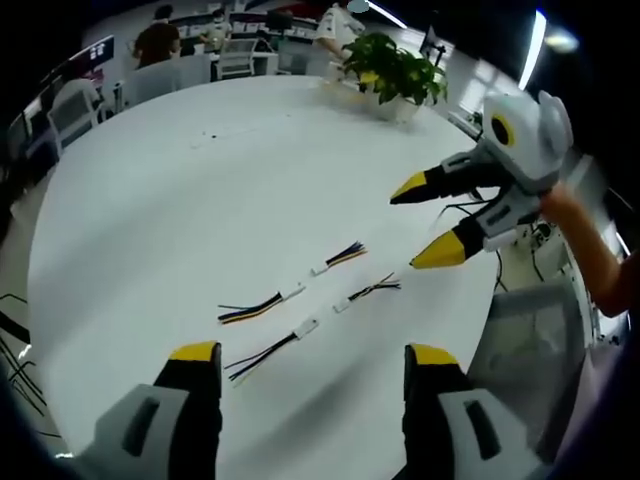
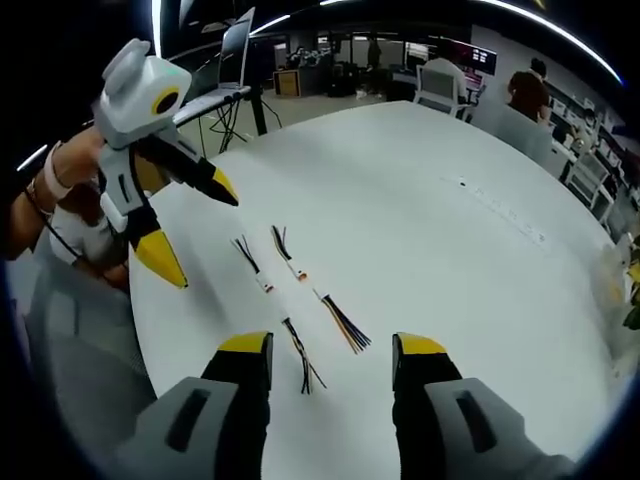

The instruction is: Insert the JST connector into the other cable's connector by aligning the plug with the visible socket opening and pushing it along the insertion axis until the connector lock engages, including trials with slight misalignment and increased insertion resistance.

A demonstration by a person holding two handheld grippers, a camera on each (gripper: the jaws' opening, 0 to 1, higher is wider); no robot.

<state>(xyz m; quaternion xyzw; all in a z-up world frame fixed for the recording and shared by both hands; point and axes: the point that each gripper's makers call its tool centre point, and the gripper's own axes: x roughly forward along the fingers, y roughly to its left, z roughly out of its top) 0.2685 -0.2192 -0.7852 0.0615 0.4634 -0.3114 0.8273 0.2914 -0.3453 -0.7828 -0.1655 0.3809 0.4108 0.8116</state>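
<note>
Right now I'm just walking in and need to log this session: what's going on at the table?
A person holds a claw in each hand above a white table. Four short cable pieces with white connectors lie loose on it, none joined. The left claw and right claw are both open and empty, hovering near the cables. No grasp or insertion has begun.

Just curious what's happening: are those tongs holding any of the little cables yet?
No, both tongs, the left and the right, hang open while the cables lie loose on the white table.

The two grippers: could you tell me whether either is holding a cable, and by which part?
Nothing is held. The left gripper and right gripper are open above the table; the cables lie untouched.
</note>
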